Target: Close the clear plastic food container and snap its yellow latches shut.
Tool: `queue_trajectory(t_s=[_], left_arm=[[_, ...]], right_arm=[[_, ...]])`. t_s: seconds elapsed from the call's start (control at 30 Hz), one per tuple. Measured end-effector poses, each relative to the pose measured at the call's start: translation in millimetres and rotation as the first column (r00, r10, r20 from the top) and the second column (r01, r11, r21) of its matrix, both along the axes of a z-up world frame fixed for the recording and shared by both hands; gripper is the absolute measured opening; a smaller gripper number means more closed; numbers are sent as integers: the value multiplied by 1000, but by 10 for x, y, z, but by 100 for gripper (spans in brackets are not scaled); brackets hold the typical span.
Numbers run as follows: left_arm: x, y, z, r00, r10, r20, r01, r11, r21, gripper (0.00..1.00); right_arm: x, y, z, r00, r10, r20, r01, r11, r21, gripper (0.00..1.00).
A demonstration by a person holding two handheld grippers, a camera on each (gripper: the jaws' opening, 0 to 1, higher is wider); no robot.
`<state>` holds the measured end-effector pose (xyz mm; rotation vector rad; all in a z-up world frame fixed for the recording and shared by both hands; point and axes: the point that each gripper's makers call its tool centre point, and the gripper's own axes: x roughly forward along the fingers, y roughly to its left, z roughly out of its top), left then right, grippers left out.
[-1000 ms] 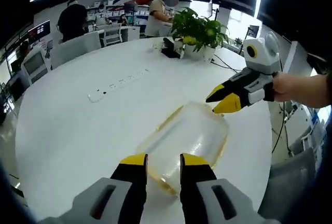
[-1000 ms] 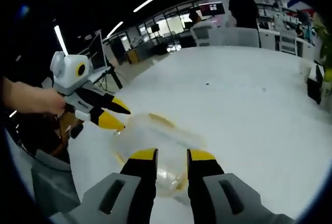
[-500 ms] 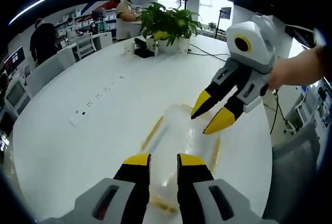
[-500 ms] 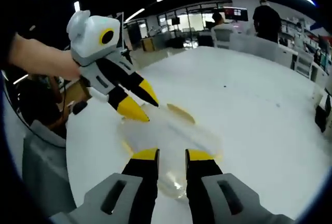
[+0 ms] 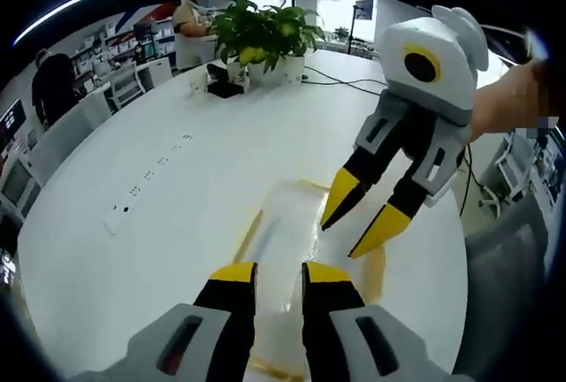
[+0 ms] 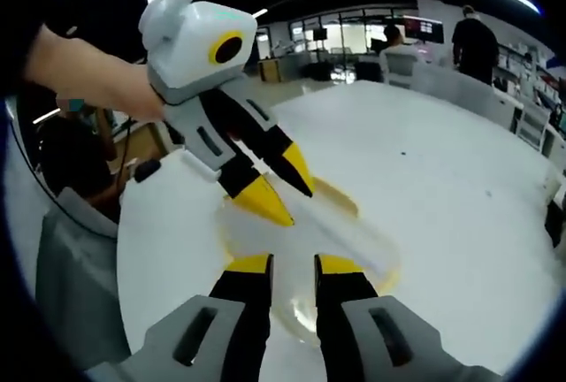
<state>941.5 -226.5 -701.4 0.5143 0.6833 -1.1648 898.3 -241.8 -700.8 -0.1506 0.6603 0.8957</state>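
The clear plastic container (image 5: 285,242) lies on the white round table (image 5: 168,249) with its lid on, and yellow latches (image 5: 248,231) run along its edges. My left gripper (image 5: 279,274) hovers over its near end, jaws slightly apart and holding nothing. The right gripper (image 5: 358,216) comes down from the right, open, its yellow tips just above the container's far side. In the right gripper view the container (image 6: 349,233) lies beyond my right gripper (image 6: 294,265). There the left gripper (image 6: 281,189) points down at it from the upper left, open.
A potted plant (image 5: 261,33) and a dark box stand at the table's far side, and a white power strip (image 5: 146,183) lies to the left. People and chairs are beyond the table. The table edge (image 6: 133,249) runs close by, with a grey chair (image 6: 75,285) next to it.
Both grippers have closed in over the container, and each now looms larger in the other's view. The container has kept its place on the table. The jaws' gaps look about the same.
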Motion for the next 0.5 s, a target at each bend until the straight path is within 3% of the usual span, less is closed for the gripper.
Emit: queue_trajectory(t_s=[0.5], left_arm=[[67,-72,10,1000,5,11,-5,1000,7,17]], right_arm=[[-199,85,1,997,81,13,-82,996,23,20]])
